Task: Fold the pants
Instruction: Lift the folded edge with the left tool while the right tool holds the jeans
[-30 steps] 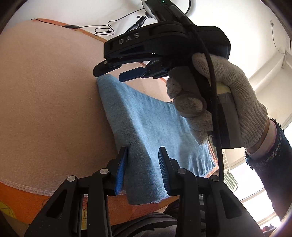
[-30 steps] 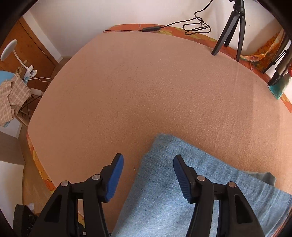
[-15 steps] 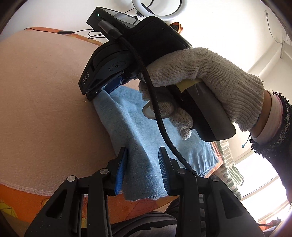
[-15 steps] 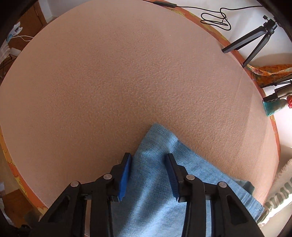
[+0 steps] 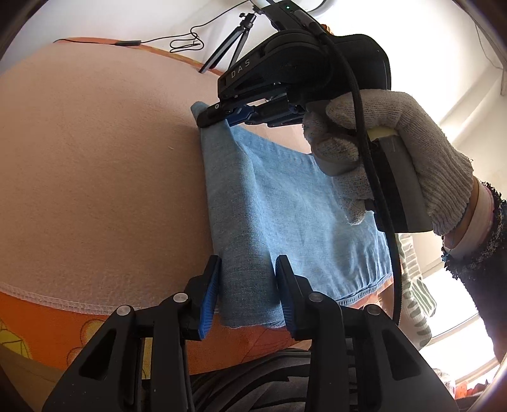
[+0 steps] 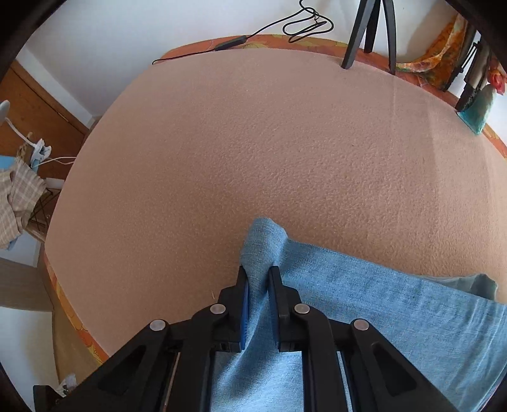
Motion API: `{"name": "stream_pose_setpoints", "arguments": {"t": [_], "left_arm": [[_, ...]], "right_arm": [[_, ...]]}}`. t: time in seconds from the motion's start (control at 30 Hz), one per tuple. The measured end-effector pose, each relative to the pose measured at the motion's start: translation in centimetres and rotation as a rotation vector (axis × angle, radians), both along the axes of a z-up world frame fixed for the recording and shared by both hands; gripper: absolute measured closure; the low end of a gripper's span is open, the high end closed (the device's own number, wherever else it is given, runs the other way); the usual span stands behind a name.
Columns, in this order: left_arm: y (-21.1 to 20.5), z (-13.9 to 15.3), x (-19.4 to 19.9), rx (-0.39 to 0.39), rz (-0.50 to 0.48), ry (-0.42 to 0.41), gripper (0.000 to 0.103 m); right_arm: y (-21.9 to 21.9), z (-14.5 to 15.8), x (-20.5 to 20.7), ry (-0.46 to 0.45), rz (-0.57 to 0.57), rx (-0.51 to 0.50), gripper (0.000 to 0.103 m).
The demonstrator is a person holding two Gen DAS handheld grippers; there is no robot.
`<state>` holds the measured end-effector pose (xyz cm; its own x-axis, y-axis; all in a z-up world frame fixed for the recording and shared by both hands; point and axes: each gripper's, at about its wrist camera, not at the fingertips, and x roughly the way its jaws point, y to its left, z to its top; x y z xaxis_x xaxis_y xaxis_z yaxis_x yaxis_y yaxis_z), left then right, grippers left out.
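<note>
Here, the pants (image 5: 285, 202), light-blue denim, lie on a pink blanket (image 5: 95, 164) w/ an orange patterned cover (image 5: 57, 320) showing along its near edge. The fabric runs from the near edge toward the middle of the blanket, w/ one end overhanging onto the orange cover. Left gripper (image 5: 247, 291): jaws closing, blue pads on both sides of a bunched fold at the near corner of the pants; fabric fills the gap and the pads press on it. Right gripper (image 6: 258, 285): jaws closing, nearly together, clenched on a pinched ridge of denim at the far corner; a small tuft of fabric stands up just beyond the fingertips. In the left wrist view the right gripper (image 5: 221, 115) appears from the side, tips at the far corner of the pants, carried by a hand in a knitted glove (image 5: 405, 149) w/ a dark sleeve (image 5: 481, 253) at the wrist; a black cable (image 5: 364, 133) runs down across the glove. Background: a black tripod (image 6: 367, 28) stands at the far edge of the blanket, and a coiled black cord (image 6: 304, 25) lies near the wall. A checked cloth (image 6: 19, 196) hangs at the left, beside a wooden door (image 6: 41, 107).
</note>
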<state>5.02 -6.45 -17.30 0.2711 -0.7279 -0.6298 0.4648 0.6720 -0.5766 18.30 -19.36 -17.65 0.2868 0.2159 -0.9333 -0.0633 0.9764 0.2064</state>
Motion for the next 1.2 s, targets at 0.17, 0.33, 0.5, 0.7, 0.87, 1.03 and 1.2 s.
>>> {"name": "stream_pose_setpoints", "arguments": {"t": [0.17, 0.33, 0.5, 0.7, 0.87, 1.03, 1.2], "left_arm": [[-0.7, 2.0, -0.7, 0.019, -0.027, -0.074, 0.086], [-1.8, 4.4, -1.3, 0.035, -0.053, -0.144, 0.087], [-2.7, 5.6, -2.5, 0.042, -0.085, -0.194, 0.088], [-4.0, 7.1, -3.0, 0.032, -0.117, -0.230, 0.088], [-4.8, 8.5, -2.8, 0.004, -0.158, -0.232, 0.089], [-7.6, 9.7, -3.1, -0.038, -0.207, -0.228, 0.089], [-10.8, 10.8, -3.5, -0.058, -0.273, -0.227, 0.090]], "right_arm": [[-2.4, 1.7, -1.0, -0.040, -0.044, 0.093, 0.094], [-3.3, 3.3, -2.3, -0.093, -0.070, 0.143, 0.095], [-4.0, 4.9, -3.4, -0.130, -0.084, 0.179, 0.095], [-5.9, 6.6, -4.7, -0.177, -0.108, 0.208, 0.096], [-8.3, 8.2, -6.0, -0.219, -0.138, 0.232, 0.096], [-11.5, 9.8, -8.1, -0.268, -0.190, 0.259, 0.096], [-16.1, 10.7, -10.3, -0.302, -0.252, 0.281, 0.097]]}}
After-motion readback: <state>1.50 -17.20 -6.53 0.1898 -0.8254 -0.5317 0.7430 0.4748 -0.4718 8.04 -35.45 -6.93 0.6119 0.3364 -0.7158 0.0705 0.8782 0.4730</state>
